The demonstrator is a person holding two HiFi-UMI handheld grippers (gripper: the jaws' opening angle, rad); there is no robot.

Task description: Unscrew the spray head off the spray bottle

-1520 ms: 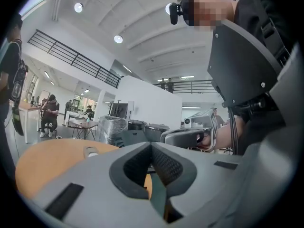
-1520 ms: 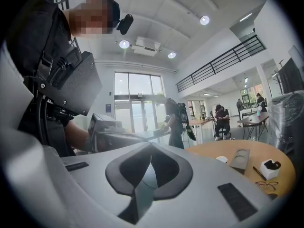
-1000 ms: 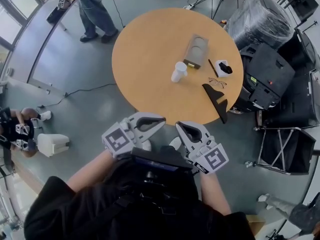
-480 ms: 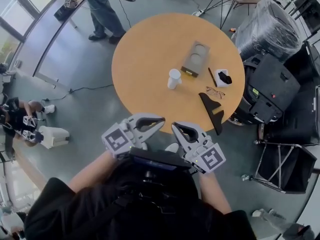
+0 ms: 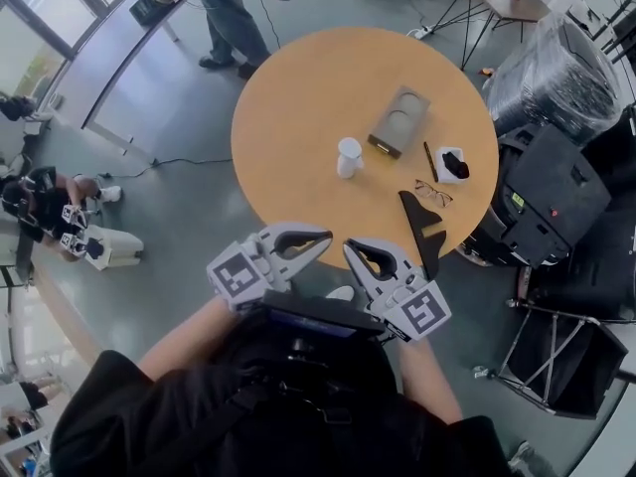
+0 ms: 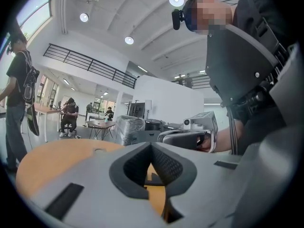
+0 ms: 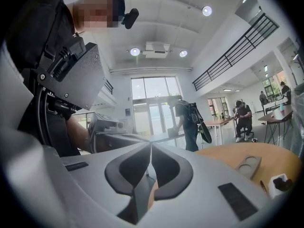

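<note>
Both claws are held close in front of the operator's body, side by side, short of the near rim of the round wooden surface (image 5: 298,87) and over the floor.

Left claw (image 5: 320,237): the left gripper view shows its jaws fully together, tips meeting, with nothing between them. It carries nothing.

Right claw (image 5: 351,249): its jaws have just been opening by the barest amount. In the right gripper view the tips are as good as together and nothing lies between them. It carries nothing.

Task item: a white bottle (image 5: 349,157) stands upright near the middle of the surface, well apart from both claws and untouched. From the head view I cannot tell whether a spray head sits on it.

Other items on the surface:
- A grey two-hollow tray (image 5: 399,122) lies just right of the bottle.
- A dark pen (image 5: 429,160) lies right of the tray.
- A small white box (image 5: 455,164) with something black in it sits beside the pen.
- A pair of glasses (image 5: 431,194) lies nearer the rim.
- A flat black angular piece (image 5: 422,229) overhangs the near right edge; I cannot identify it.

Surroundings: one person (image 5: 231,13) stands beyond the far side of the surface, and a plastic-wrapped bulk (image 5: 566,73) stands at the right.
</note>
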